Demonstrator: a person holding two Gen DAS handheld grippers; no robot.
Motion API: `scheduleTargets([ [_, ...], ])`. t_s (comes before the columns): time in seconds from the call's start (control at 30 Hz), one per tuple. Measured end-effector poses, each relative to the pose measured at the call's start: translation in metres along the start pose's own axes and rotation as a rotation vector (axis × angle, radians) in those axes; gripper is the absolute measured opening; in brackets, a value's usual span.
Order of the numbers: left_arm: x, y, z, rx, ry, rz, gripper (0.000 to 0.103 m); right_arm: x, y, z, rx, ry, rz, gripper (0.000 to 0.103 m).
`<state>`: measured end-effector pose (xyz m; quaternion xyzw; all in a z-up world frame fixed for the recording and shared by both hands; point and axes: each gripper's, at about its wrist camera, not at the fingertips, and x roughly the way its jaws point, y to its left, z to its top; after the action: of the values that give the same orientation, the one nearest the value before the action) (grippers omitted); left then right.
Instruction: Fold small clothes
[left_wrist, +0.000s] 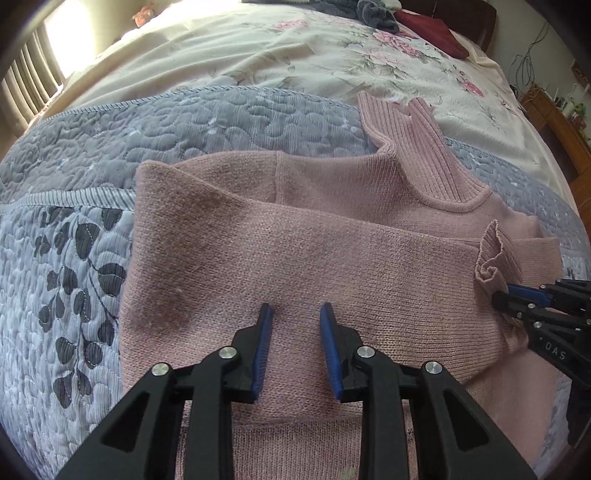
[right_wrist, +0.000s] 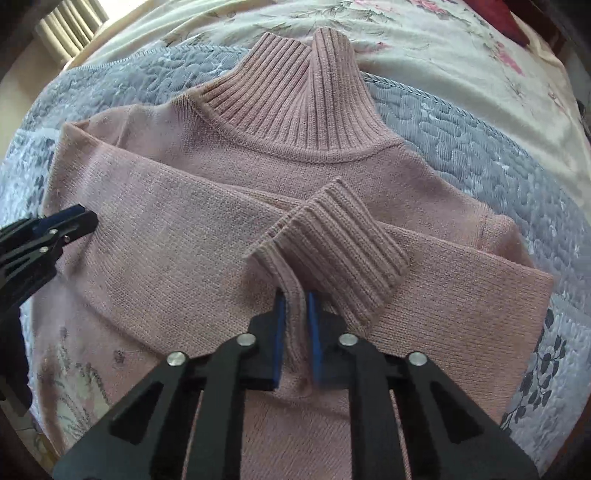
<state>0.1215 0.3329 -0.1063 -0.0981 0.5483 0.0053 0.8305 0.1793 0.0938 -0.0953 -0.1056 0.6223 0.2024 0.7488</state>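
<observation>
On the grey quilted bedspread (left_wrist: 92, 155) lies our pink turtleneck sweater (left_wrist: 295, 258), spread flat near its front edge with the ribbed collar (right_wrist: 291, 96) pointing toward the cream floral sheet (left_wrist: 295, 62) beyond. We hold 2 grippers over it. Our left gripper (left_wrist: 296, 310) hovers above the folded left sleeve with its blue pads (left_wrist: 263, 347) spread apart and nothing between them. Our right gripper (right_wrist: 296, 295) has its pads pinching a raised ridge of the ribbed cuff (right_wrist: 332, 251), where the sleeve crosses the chest. From the left wrist view the right gripper (left_wrist: 513, 295) shows at the cuff, and its black body carries the letters "DAS". A dark red cloth (left_wrist: 432, 31) and a grey bundle (left_wrist: 376, 14) sit at the bed's far edge.
</observation>
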Motion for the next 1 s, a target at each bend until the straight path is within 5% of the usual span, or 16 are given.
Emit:
scheduleTargets([
  [0.23, 0.003, 0.002, 0.001, -0.003, -0.003, -0.008, 0.028, -0.041, -0.086, -0.025, 0.289, -0.055, 0.190, 0.008],
  [0.47, 0.006, 0.000, 0.001, 0.016, -0.006, 0.002, 0.028, -0.028, -0.126, -0.071, 0.401, 0.040, 0.261, 0.015],
  [0.6, 0.001, -0.003, 0.005, 0.011, 0.001, 0.005, 0.028, -0.035, -0.142, -0.080, 0.433, 0.007, 0.309, 0.059],
  [0.63, -0.003, -0.004, 0.005, 0.009, -0.005, 0.001, 0.028, -0.034, -0.146, -0.079, 0.449, -0.002, 0.333, 0.061],
  [0.73, -0.010, -0.010, 0.006, 0.015, -0.024, -0.017, 0.028, -0.020, -0.151, -0.070, 0.478, 0.039, 0.376, 0.060],
  [0.83, -0.008, -0.018, 0.004, 0.023, -0.014, -0.028, 0.028, -0.009, -0.149, -0.064, 0.469, 0.070, 0.363, 0.025],
  [0.9, -0.004, -0.022, 0.003, 0.032, -0.002, -0.023, 0.028, -0.013, -0.150, -0.064, 0.459, 0.057, 0.372, 0.012],
  [1.0, -0.001, -0.025, 0.001, 0.049, 0.004, -0.004, 0.028, -0.023, -0.153, -0.067, 0.443, 0.035, 0.394, 0.010],
])
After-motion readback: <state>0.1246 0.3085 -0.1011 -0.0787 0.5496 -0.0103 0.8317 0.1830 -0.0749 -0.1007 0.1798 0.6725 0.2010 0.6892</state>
